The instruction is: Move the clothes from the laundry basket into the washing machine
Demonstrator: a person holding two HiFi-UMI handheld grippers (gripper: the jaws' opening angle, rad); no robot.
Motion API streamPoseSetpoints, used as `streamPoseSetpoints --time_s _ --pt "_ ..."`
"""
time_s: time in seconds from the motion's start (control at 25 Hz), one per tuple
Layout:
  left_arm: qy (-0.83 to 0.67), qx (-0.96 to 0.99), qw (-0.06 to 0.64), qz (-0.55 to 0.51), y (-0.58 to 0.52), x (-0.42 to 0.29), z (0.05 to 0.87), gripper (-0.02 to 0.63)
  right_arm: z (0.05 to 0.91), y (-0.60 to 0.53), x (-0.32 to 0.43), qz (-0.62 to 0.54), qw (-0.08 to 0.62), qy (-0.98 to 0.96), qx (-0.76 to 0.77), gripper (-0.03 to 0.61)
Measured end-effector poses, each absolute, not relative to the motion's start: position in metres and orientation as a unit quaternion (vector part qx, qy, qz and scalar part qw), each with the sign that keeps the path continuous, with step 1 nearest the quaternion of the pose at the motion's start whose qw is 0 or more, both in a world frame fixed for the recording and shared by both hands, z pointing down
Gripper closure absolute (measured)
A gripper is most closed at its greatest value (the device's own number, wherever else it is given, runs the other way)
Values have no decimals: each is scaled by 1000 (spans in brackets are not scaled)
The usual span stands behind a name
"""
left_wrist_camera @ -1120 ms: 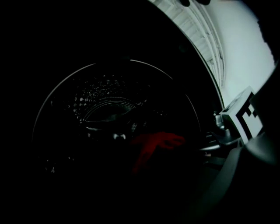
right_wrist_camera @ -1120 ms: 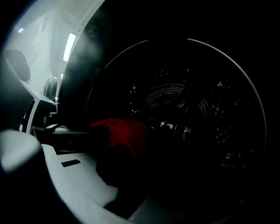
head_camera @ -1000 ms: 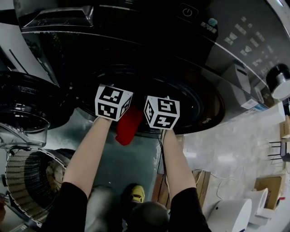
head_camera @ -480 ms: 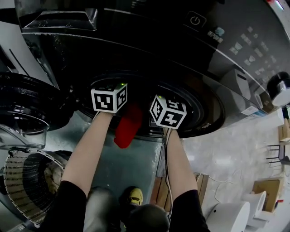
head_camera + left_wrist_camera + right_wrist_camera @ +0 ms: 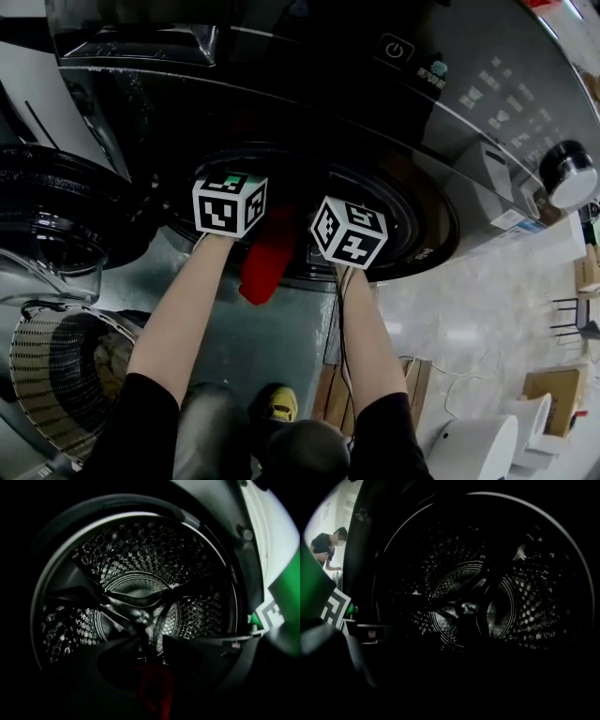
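The washing machine [image 5: 441, 112] has its door [image 5: 56, 216] swung open to the left. Both grippers reach into the drum mouth [image 5: 412, 220], their marker cubes side by side: left cube [image 5: 230, 204], right cube [image 5: 349, 232]. A red garment [image 5: 267, 258] hangs over the drum's lip between them. In the left gripper view the left gripper [image 5: 153, 641] shows a narrow gap at its tips, with red cloth [image 5: 157, 691] low between the jaws, which have just been closing. The right gripper [image 5: 454, 665] has also just been closing; its jaws are lost in darkness.
The laundry basket [image 5: 52, 370] stands at the lower left on the floor, with pale clothes inside. The steel drum [image 5: 136, 606] lies ahead of both grippers. A person [image 5: 326, 545] stands far off in the right gripper view. A white bin [image 5: 478, 445] and boxes sit at the lower right.
Both marker cubes have rolled a little and the left one has sunk slightly. The red garment still hangs over the drum lip in the same place.
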State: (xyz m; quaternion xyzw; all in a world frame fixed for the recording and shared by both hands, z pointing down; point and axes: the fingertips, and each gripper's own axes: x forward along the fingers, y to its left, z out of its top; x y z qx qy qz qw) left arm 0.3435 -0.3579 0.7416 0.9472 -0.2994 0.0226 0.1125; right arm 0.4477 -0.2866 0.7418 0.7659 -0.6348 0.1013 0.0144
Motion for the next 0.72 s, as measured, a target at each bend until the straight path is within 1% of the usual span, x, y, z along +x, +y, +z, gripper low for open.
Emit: streamPoseSetpoints --time_s 0.12,0.2,0.28,0.32,0.48,0.6,0.72 --pt "-303 946 112 23 -353 337 741 501 739 -280 447 104 10 -630 769 471" --pt "-303 946 112 18 -349 333 739 567 738 -275 446 105 7 -626 772 514" --pt "-299 948 104 12 -343 330 733 603 736 -270 442 101 10 -626 773 560" --pt "-297 950 98 12 -340 330 729 603 736 -269 439 96 13 -629 771 574" --pt "-303 950 77 12 -330 323 723 603 730 -264 423 80 20 -646 759 574" --pt "-311 949 56 9 -322 315 719 603 723 -257 415 71 16 -653 754 574" --pt "-313 949 50 1 -312 309 715 603 718 -250 410 67 8 -659 749 575"
